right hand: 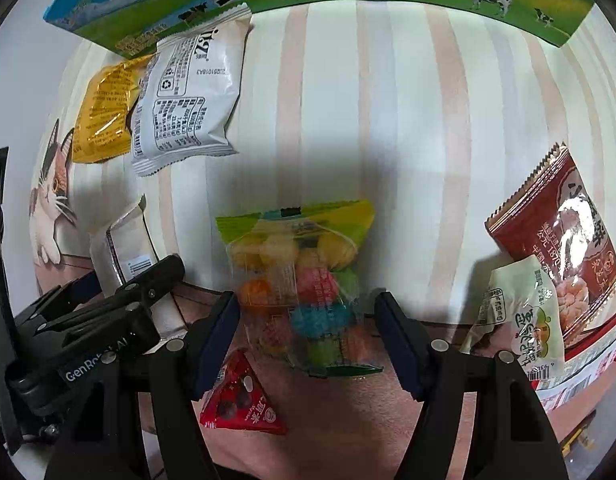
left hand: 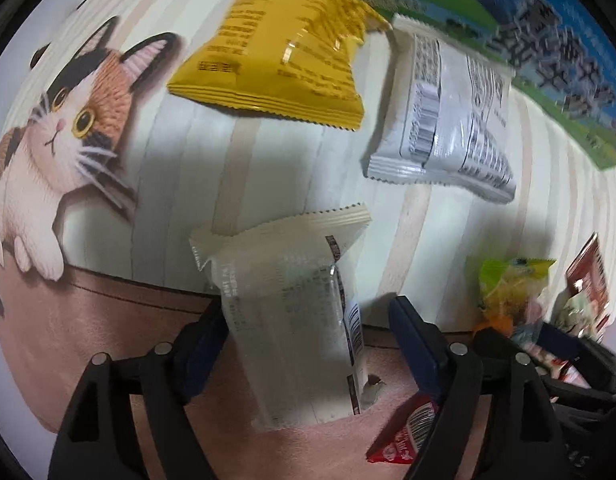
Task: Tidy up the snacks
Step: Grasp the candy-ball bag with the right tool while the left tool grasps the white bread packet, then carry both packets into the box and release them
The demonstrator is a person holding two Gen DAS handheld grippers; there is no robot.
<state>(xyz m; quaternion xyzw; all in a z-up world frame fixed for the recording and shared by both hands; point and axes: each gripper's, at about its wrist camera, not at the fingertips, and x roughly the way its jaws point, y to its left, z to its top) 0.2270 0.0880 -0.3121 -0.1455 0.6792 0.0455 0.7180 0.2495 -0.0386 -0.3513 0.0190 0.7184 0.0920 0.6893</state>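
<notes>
Between the spread fingers of the left gripper [left hand: 308, 344] lies a cream packet [left hand: 292, 320], low in the frame. Right gripper [right hand: 306, 334] also stands open around a bag of colourful candies [right hand: 304, 280], center-bottom. Upper left, a yellow packet [left hand: 276, 52] lies just beside a white packet [left hand: 447, 112].

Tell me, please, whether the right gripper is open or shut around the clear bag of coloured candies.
Open. The right gripper has its blue-padded fingers spread either side of the clear bag of coloured candies, with gaps visible.
</notes>
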